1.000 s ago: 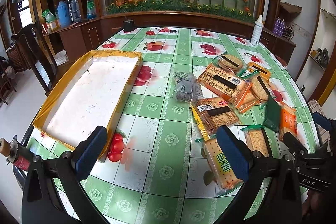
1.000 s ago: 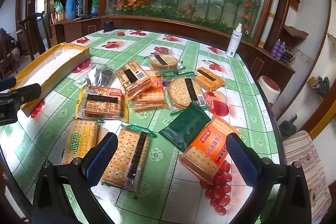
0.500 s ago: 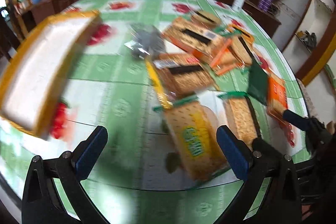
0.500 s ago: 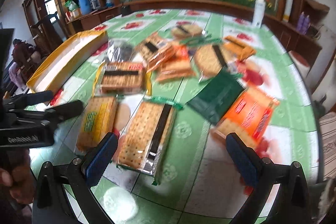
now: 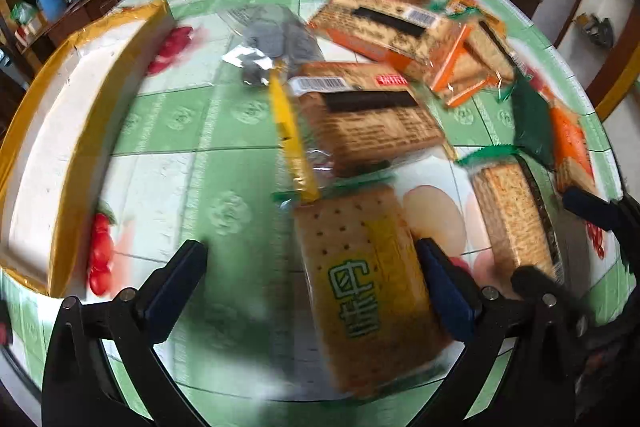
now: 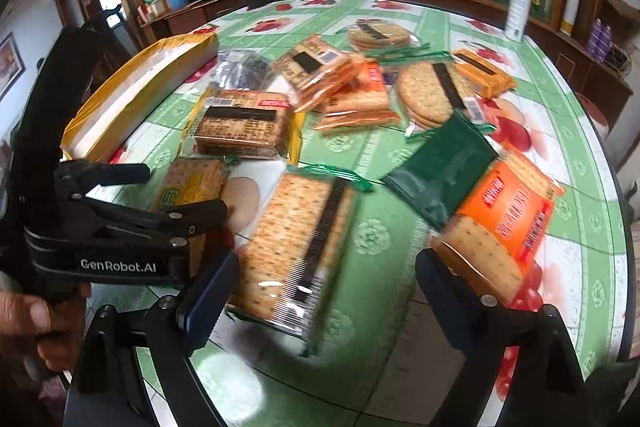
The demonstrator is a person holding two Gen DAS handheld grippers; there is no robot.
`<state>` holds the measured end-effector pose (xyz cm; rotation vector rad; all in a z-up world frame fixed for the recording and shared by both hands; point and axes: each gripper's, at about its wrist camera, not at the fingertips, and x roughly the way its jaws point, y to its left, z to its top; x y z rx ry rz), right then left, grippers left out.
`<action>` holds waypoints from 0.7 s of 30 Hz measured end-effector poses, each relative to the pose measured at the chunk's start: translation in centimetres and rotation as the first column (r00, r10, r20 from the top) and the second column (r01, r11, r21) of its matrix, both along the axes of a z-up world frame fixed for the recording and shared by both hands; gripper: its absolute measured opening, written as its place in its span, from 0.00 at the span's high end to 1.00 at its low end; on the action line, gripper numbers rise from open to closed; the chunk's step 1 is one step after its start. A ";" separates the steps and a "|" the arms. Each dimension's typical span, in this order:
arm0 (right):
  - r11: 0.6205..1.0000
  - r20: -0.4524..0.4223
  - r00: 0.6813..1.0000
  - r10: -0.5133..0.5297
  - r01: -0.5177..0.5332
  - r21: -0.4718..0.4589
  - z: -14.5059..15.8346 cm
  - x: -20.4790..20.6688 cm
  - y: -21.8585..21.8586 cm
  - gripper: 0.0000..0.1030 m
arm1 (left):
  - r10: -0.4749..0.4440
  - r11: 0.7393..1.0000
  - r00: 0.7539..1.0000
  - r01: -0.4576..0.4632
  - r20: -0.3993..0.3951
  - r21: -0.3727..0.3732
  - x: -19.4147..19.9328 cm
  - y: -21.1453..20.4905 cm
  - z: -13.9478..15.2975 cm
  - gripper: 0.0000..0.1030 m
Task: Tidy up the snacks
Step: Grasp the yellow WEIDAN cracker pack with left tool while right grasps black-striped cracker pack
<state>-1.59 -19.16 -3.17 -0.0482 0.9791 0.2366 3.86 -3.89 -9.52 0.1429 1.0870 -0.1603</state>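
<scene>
Several cracker packs lie scattered on the green fruit-print tablecloth. My left gripper (image 5: 310,287) hangs open low over a yellow-labelled cracker pack (image 5: 360,287), which lies between its fingers, close to the right one. My right gripper (image 6: 326,291) is open with its jaws closing. A cracker pack with a dark stripe (image 6: 296,251) lies between them, and the right finger is clear of it. A white tray with a yellow rim (image 5: 120,23) sits at the left. The left gripper (image 6: 184,187) also shows in the right wrist view, over the yellow-labelled pack.
A brown pack with a barcode (image 5: 360,119), a grey foil bag (image 5: 272,39), a dark green packet (image 6: 440,167) and an orange pack (image 6: 504,215) lie close by. A white bottle (image 6: 518,11) stands at the far edge. A hand (image 6: 36,319) holds the left tool.
Both grippers have sunk toward the table and tipped further down. The left one has shifted right, over the yellow-labelled pack. The right jaws have narrowed around the striped pack.
</scene>
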 end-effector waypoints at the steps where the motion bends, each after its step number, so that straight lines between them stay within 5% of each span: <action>1: 1.000 0.001 1.000 0.003 -0.003 0.005 -0.1 0.2 0.1 0.14 | 0.005 1.000 1.000 -0.005 0.002 -0.003 0.1 0.7 0.0 0.00; 7: 1.000 -0.025 1.000 0.017 -0.017 -0.007 -1.2 2.1 1.5 0.27 | -0.014 1.000 0.999 0.014 0.031 -0.015 -0.5 1.9 0.3 0.09; 9: 0.997 -0.013 1.000 0.026 -0.027 -0.068 -1.4 2.4 2.4 0.30 | -0.030 0.999 0.999 0.031 0.045 -0.019 -0.6 1.8 0.6 0.24; 11: 0.997 -0.009 0.999 0.043 -0.043 -0.064 -1.3 2.3 2.6 0.43 | -0.044 0.999 0.997 0.046 0.063 -0.021 -0.6 1.7 1.0 0.56; 13: 0.998 -0.007 0.999 0.044 -0.044 -0.052 -1.2 2.1 2.3 0.50 | -0.053 0.998 0.996 0.055 0.065 -0.024 -0.5 1.7 1.1 0.56; 21: 0.996 0.031 0.999 0.029 -0.032 0.087 0.7 0.6 0.2 0.51 | -0.053 0.990 0.996 0.062 0.076 -0.127 -1.6 3.6 2.0 0.56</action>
